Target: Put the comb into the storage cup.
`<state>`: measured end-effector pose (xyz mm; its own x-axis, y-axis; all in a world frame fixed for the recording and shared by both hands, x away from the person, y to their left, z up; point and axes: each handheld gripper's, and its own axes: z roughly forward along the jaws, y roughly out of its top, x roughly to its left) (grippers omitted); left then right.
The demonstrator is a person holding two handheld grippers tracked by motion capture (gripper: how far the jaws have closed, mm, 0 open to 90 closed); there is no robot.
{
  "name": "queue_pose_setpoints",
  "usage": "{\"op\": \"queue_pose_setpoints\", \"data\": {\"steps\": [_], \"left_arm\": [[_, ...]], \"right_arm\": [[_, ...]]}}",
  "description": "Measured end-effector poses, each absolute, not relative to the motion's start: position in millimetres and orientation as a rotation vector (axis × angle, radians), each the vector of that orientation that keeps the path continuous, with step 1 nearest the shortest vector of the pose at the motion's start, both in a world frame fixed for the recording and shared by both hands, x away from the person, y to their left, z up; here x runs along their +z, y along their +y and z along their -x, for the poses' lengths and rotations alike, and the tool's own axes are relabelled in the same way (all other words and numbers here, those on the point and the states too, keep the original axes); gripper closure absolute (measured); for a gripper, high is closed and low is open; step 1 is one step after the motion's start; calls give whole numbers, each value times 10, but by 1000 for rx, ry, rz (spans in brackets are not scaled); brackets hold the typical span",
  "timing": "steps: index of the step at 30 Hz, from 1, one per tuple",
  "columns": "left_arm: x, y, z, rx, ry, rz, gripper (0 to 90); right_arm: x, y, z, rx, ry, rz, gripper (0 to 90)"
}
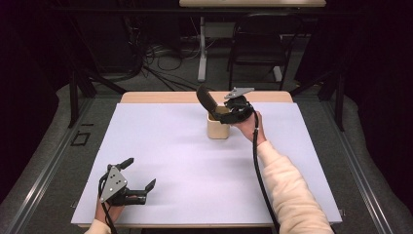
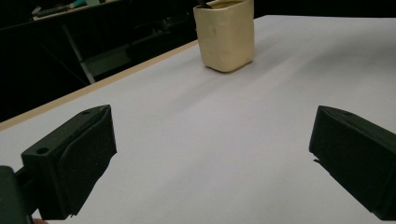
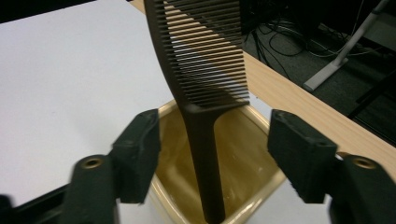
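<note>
Plainly a comb (image 3: 201, 70), dark brown plastic, standing handle-down in a cream cup (image 1: 217, 127) near the far edge of the white surface (image 1: 195, 165), leaning over the cup's left rim in the high view. Looks light and stiff along the spine and handle, with thin teeth likely to flex or snag if pinched. Smooth sides, so probably a little slippery between flat pads. Best taken by the narrow handle just below the teeth, across its flat faces, where the right gripper (image 3: 212, 140) already straddles it. Right fingers (image 3: 137, 149) released: spread either side of the handle, gaps visible on both sides, nothing pressed, comb resting on its own against the cup.

Cup looks like thin soft plastic, light, open-topped, easy to tip if the comb is dragged sideways; a straight lift seems safer than a levering pull.

Left gripper (image 1: 139, 176) low at the near left corner of the surface, well apart from the cup, fingers (image 2: 74, 158) wide and empty, bare surface between them.

No brand, label or readable writing on comb, cup or surface; none legible on the grey plate (image 1: 113, 181) either
</note>
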<state>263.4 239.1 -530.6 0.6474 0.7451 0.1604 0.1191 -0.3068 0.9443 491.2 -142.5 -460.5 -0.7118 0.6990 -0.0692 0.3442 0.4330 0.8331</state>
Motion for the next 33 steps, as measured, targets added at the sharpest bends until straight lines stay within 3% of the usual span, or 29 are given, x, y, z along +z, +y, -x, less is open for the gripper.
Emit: {"op": "queue_pose_setpoints", "data": {"steps": [9, 17, 33], "left_arm": [[-5309, 2389, -2638, 731, 692, -1804, 7], [-5307, 2385, -2637, 733, 690, -1806, 7], [-5315, 2373, -2642, 728, 696, -1805, 7]], "right_arm": [[-4473, -1520, -4790, 1214, 2335, -856, 155], [-4429, -1598, -4662, 1238, 2375, -845, 78], [-4459, -1772, -4372, 1233, 2421, -829, 2]]}}
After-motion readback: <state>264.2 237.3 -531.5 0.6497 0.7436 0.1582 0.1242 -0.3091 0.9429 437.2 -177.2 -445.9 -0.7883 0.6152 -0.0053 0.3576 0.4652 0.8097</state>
